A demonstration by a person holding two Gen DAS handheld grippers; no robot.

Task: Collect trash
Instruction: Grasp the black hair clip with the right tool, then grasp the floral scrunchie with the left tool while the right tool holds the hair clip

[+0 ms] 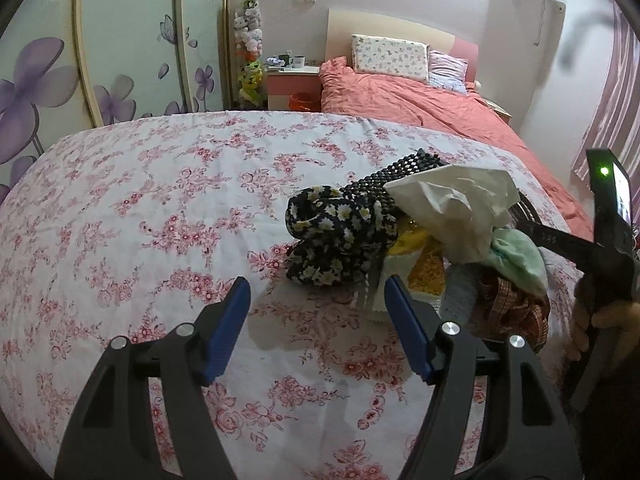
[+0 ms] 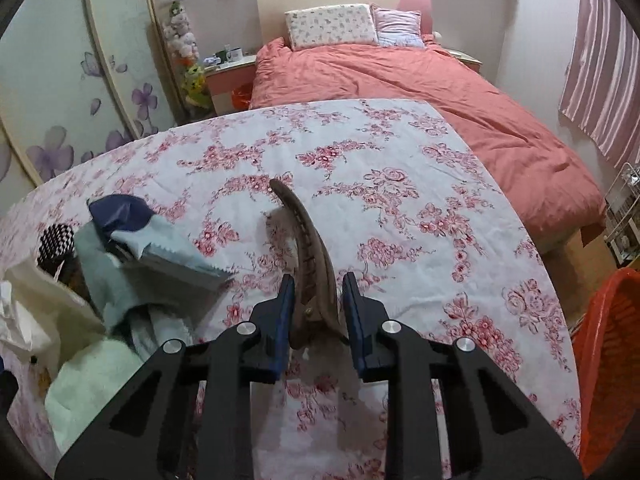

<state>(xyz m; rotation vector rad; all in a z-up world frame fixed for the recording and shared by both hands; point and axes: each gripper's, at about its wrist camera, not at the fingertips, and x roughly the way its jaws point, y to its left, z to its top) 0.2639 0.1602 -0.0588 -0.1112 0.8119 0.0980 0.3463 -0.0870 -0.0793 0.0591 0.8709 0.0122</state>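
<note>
My right gripper (image 2: 318, 282) is shut on a brown hair claw clip (image 2: 306, 248) and holds it above the floral tablecloth (image 2: 400, 184). My left gripper (image 1: 318, 288) is open and empty, just in front of a pile of items: a black daisy-print cloth (image 1: 340, 236), a crumpled white tissue (image 1: 460, 208), a mint green cloth (image 1: 520, 256) and a black beaded piece (image 1: 400, 168). The pile also shows at the left of the right wrist view, with a light blue cloth (image 2: 168, 252) and a dark blue wrapper (image 2: 120, 210).
An orange basket (image 2: 608, 360) stands at the right beside the table. A bed with a coral duvet (image 2: 440, 92) lies behind the table. A wardrobe with purple flowers (image 1: 60, 80) is at the left. A small orange bin (image 1: 302, 102) sits by the nightstand.
</note>
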